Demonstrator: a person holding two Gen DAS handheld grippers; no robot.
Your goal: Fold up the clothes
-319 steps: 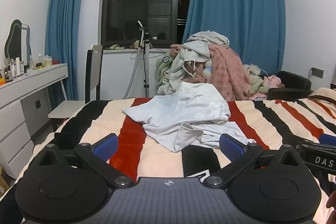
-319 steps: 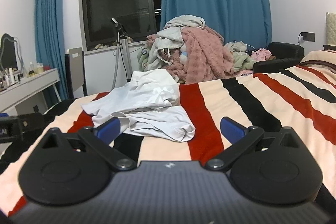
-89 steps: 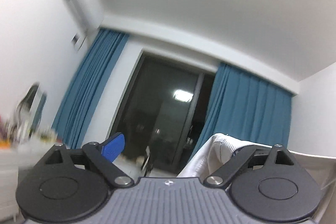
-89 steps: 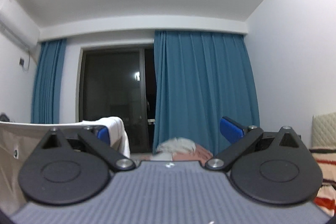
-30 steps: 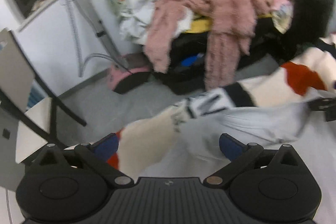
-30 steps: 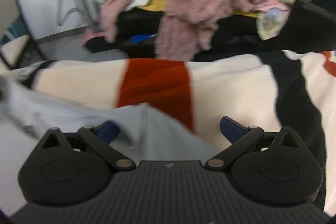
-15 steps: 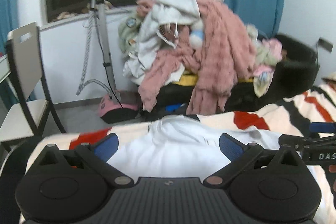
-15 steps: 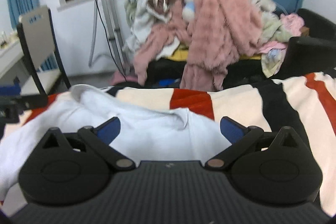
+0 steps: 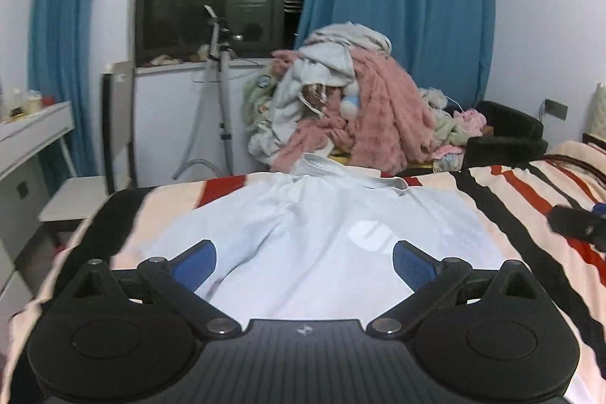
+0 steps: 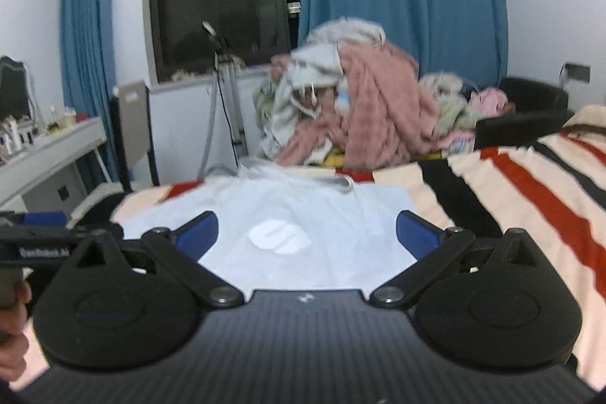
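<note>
A pale blue-white shirt (image 9: 310, 233) with a white logo lies spread out on the striped bed (image 9: 530, 199), collar toward the far edge. It also shows in the right wrist view (image 10: 303, 214). My left gripper (image 9: 303, 263) is open and empty, held just above the shirt's near part. My right gripper (image 10: 306, 233) is open and empty above the shirt's near right part. The right gripper's tip (image 9: 575, 222) shows at the right edge of the left view, and the left gripper (image 10: 38, 237) shows at the left edge of the right view.
A pile of pink and grey clothes (image 9: 341, 108) sits on a dark seat beyond the bed's far edge. A tripod (image 9: 216, 93), a chair (image 9: 113, 138) and a white desk (image 9: 30, 138) stand at the left. Blue curtains and a dark window are behind.
The shirt was lifted up from a heap, swung out and laid flat on the bed. Both grippers have let go and drawn back toward the near side, level with the bed.
</note>
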